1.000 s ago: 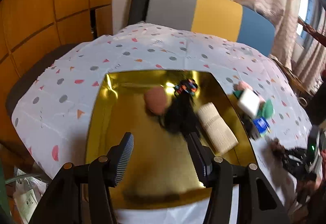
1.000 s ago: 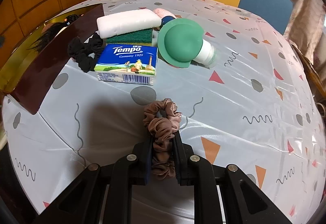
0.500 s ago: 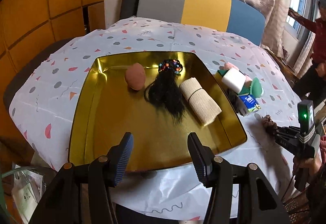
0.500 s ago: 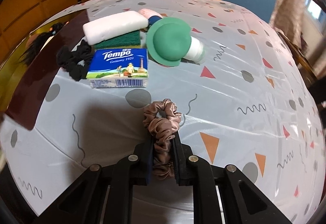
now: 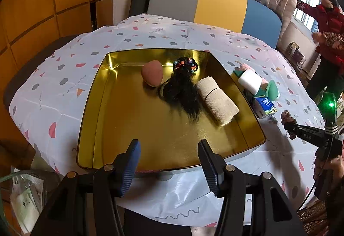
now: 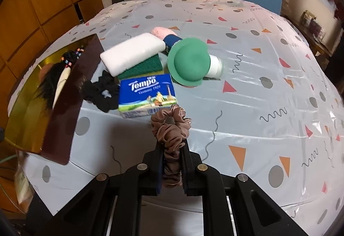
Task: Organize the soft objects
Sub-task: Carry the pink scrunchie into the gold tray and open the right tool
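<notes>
Here my right gripper (image 6: 172, 169) is clamped tight on the dusty-pink satin scrunchie (image 6: 171, 131), which is pinched between the pads and juts past the fingertips, just beside the blue Tempo tissue pack (image 6: 146, 94). My left gripper (image 5: 169, 163) stands part-open and empty at the near rim of the shallow gold metal tray (image 5: 101, 96). The tray lies on the far side of the tissue pack from the scrunchie and holds a pink egg-shaped sponge (image 5: 152, 72), a black hairpiece with a beaded band (image 5: 182, 87) and a beige rolled bandage (image 5: 217, 100). I judge the step to be carrying the scrunchie to the tray: I should lift it clear of the tissue pack, cross the rim, and release over bare gold floor.
</notes>
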Tool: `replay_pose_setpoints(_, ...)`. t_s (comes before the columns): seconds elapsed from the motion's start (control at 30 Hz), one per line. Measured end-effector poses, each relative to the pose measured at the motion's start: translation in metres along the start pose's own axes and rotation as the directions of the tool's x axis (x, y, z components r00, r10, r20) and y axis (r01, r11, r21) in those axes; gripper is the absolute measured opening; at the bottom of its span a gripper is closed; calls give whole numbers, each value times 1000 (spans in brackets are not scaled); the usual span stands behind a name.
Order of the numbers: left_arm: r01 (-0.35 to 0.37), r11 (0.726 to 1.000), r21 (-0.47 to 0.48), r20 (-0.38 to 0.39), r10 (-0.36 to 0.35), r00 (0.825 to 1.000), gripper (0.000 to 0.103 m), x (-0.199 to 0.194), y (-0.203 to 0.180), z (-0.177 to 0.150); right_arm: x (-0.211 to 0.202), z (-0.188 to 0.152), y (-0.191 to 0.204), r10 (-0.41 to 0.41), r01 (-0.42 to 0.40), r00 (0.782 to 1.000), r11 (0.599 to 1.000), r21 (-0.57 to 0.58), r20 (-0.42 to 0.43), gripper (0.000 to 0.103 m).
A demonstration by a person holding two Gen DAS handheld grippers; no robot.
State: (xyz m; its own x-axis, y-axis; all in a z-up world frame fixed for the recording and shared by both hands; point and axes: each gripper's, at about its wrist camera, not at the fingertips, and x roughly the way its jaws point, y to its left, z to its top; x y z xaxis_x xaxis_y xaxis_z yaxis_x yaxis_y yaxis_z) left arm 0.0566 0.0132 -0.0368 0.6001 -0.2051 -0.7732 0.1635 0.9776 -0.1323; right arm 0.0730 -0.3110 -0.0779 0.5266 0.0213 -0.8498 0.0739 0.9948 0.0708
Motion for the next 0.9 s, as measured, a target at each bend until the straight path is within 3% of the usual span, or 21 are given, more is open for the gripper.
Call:
replay_pose_setpoints(0.3,-2,998,-64,11,3,1000,56,-4,20,0,-39,19,39,118,-116,989,993,-31,88,13)
replay_pose_setpoints(0.47,-10,996,-94,17,12,1000,56,-6,30,0,-52,34,105,273,-257,957,956,-144,101,13)
replay_pose_setpoints(0.63,-15,994,-111,8,16,1000,56,-6,36,-1,-32,42,177,403,-389,915,892,-228,15,13)
replay_pose_setpoints(0.8,-22,992,-126,6,23,1000,56,-7,44,-3,19,42,226,364,-378,926,888,-261,-104,15)
replay_pose_setpoints(0.9,-31,990,-134,-1,31,1000,56,-5,49,-4,40,37,237,342,-373,926,893,-252,-158,23)
